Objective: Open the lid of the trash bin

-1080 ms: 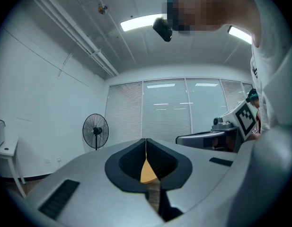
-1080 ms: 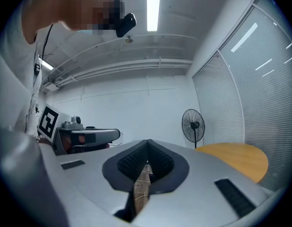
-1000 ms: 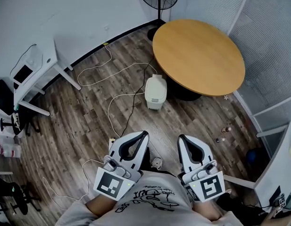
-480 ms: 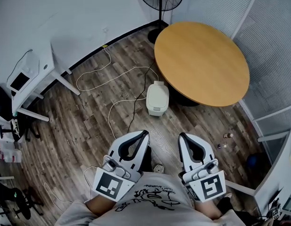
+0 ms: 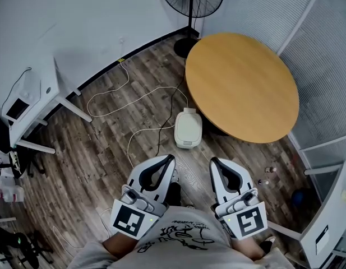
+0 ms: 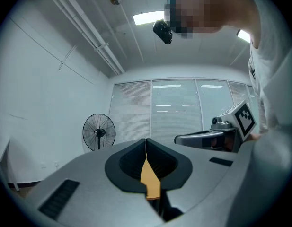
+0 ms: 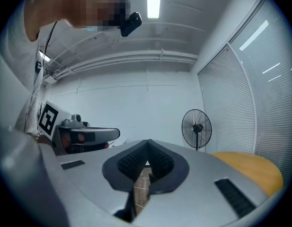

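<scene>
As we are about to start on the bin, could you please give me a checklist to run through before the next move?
1. Target located: ok. The white trash bin stands on the floor beside the round table.
2. Lid state: ok. It looks closed, so the opening is not yet done.
3. Grippers empty: ok. Nothing sits between the jaws of the left gripper or the right gripper.
4. Jaws ready to grasp: not ok. Both pairs are closed together.
5. Grippers at the lid: not ok. Both are held near the person's body, apart from the bin.
6. Floor by the bin: cannot tell. A white cable lies just left of it and may snag.
</scene>
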`<action>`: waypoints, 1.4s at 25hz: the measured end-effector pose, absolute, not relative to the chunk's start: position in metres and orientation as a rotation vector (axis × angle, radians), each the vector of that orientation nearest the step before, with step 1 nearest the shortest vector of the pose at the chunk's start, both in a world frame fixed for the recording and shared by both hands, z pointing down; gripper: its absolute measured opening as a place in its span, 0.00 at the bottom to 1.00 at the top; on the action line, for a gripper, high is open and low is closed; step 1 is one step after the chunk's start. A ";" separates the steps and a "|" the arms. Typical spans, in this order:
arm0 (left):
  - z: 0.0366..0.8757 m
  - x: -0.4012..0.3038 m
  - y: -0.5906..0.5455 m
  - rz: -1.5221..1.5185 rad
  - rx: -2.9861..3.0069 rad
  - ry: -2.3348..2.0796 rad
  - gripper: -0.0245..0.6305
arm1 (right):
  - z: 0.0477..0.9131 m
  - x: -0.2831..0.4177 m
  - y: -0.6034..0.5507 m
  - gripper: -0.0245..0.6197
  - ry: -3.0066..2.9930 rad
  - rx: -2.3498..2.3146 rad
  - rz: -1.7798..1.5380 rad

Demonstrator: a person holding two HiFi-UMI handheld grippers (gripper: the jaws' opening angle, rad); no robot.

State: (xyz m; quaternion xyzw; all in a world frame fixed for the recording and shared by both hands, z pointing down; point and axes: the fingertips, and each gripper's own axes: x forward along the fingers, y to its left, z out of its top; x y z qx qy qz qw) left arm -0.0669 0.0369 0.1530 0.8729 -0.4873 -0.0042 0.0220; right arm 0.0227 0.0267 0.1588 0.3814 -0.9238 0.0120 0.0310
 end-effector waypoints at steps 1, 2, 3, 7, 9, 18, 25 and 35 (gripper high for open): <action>0.152 -0.071 0.029 -0.016 2.706 -1.509 0.07 | 0.158 0.018 0.019 0.05 -2.846 1.176 0.035; 0.152 -0.075 0.022 -0.020 2.708 -1.507 0.07 | 0.158 0.014 0.012 0.05 -2.845 1.178 0.032; 0.151 -0.080 0.015 -0.023 2.710 -1.504 0.07 | 0.157 0.010 0.005 0.05 -2.844 1.180 0.029; 0.152 -0.098 -0.012 -0.031 2.713 -1.485 0.07 | 0.154 -0.009 -0.022 0.05 -2.833 1.194 0.015; 0.152 -0.104 -0.025 -0.036 2.718 -1.474 0.07 | 0.152 -0.015 -0.033 0.05 -2.826 1.203 0.008; 0.150 -0.118 -0.062 -0.026 2.750 -1.434 0.07 | 0.146 -0.031 -0.068 0.05 -2.823 1.244 -0.011; 0.150 -0.113 -0.081 -0.034 2.750 -1.434 0.07 | 0.153 -0.026 -0.088 0.05 -2.818 1.253 0.015; 0.149 -0.082 -0.109 -0.021 2.744 -1.437 0.07 | 0.149 0.004 -0.116 0.05 -2.824 1.251 -0.005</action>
